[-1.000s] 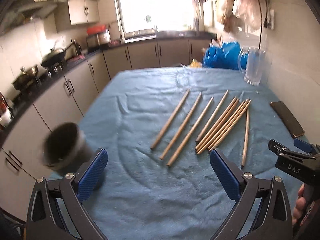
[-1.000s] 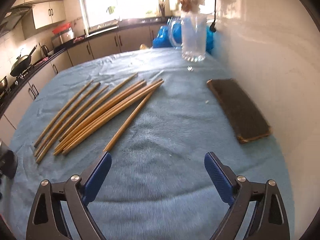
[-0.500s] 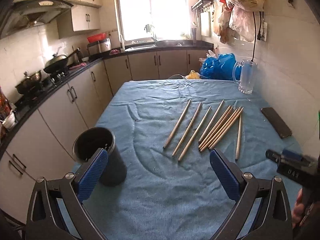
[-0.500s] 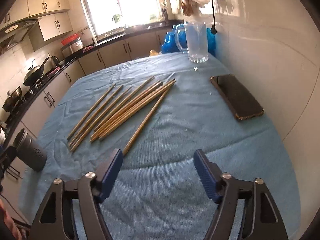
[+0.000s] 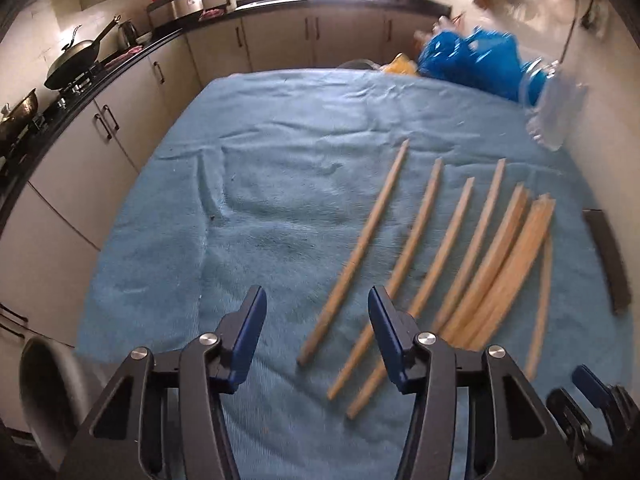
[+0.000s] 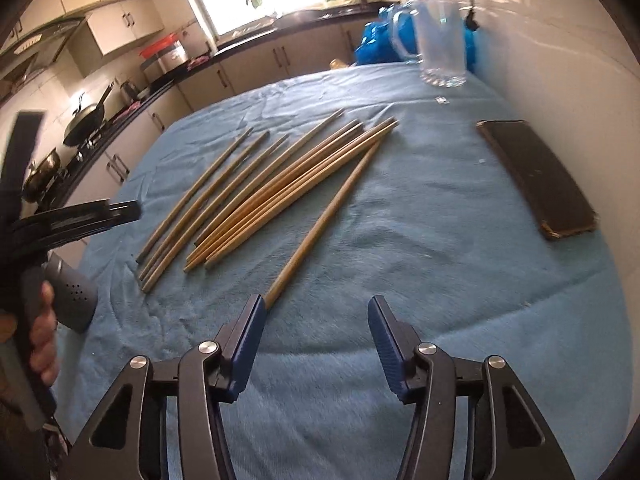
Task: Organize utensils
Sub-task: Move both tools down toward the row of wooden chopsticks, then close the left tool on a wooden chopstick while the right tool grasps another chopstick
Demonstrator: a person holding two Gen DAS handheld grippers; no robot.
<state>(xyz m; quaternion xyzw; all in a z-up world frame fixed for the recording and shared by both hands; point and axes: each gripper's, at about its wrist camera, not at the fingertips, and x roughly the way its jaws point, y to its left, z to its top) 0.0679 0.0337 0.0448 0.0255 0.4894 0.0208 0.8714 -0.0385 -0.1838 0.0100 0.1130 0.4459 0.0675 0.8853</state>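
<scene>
**Inspector:** Right gripper [image 6: 316, 334]: jaws closing, about half apart, nothing between them. The lone chopstick [image 6: 326, 216] ends just beside its left pad. Left gripper [image 5: 316, 326]: also closing, empty, above the blue cloth [image 5: 260, 200].

**Assessor:** And the other utensils?

**Inspector:** The chopsticks [image 5: 460, 256] lie fanned on the cloth, several touching; the dark holder [image 6: 74, 296] stands at the table edge.

**Assessor:** Risks?

**Inspector:** Probably a jaw nudging neighbouring sticks, a thin stick rolling away, or the holder being knocked over.
</scene>
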